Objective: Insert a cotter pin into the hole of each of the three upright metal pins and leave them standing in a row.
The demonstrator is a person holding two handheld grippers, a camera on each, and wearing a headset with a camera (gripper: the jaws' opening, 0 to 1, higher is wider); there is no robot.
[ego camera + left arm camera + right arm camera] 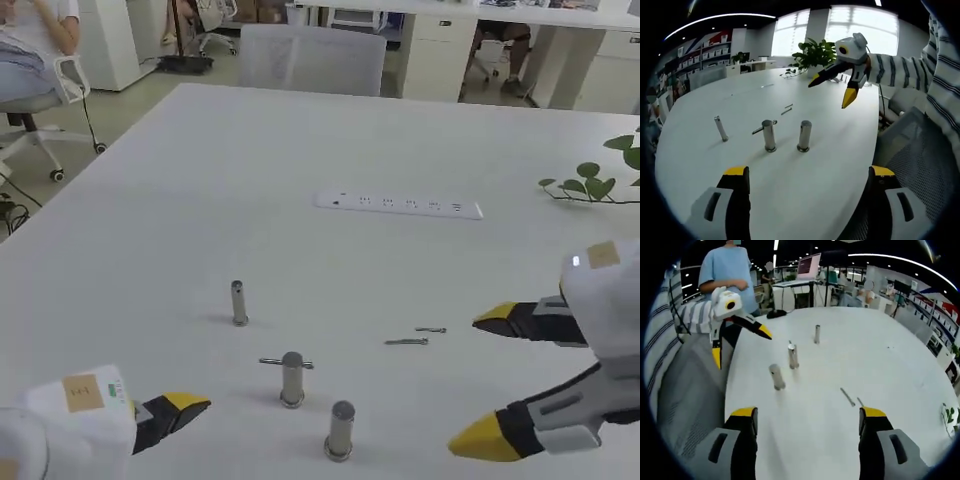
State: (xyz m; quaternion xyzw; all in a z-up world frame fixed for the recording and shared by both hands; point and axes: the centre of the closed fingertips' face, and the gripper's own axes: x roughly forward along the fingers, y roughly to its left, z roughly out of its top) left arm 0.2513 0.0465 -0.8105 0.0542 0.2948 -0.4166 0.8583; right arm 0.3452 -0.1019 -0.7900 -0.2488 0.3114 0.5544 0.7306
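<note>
Left gripper view: the left gripper (808, 172) has its jaws spread wide with nothing between them; one jaw hangs over the table (700, 150), the other just past its edge. Ahead of the jaws, upright in a row and apart from one another, stand the thin pin (720, 128), the middle pin (769, 135) and the thick pin (803, 135). A cotter pin (758, 130) sits crosswise through the top of the middle pin and juts out to one side; the thin pin and the thick pin have bare tops. Beyond the row the loose cotter pins (786, 109), two of them, lie flat on the table.

Right gripper view: the right gripper (808, 413) also has its jaws wide and empty, above the table; the loose cotter pins (847, 396) lie just ahead of one jaw, and the row of three stands farther off, thick pin (776, 376) nearest.

Head view: the right gripper (475, 380) is at the right, its yellow tips pointing left; the loose cotter pins (406, 341) lie between it and the middle pin (292, 378). The left gripper (185, 403) is low at the left, one yellow tip in sight, left of the thick pin (340, 430); the thin pin (239, 302) stands farthest back. Farther across the table lies a power strip (400, 205); a plant (600, 180) reaches in at the right edge; a chair (310, 60) stands at the far side.
</note>
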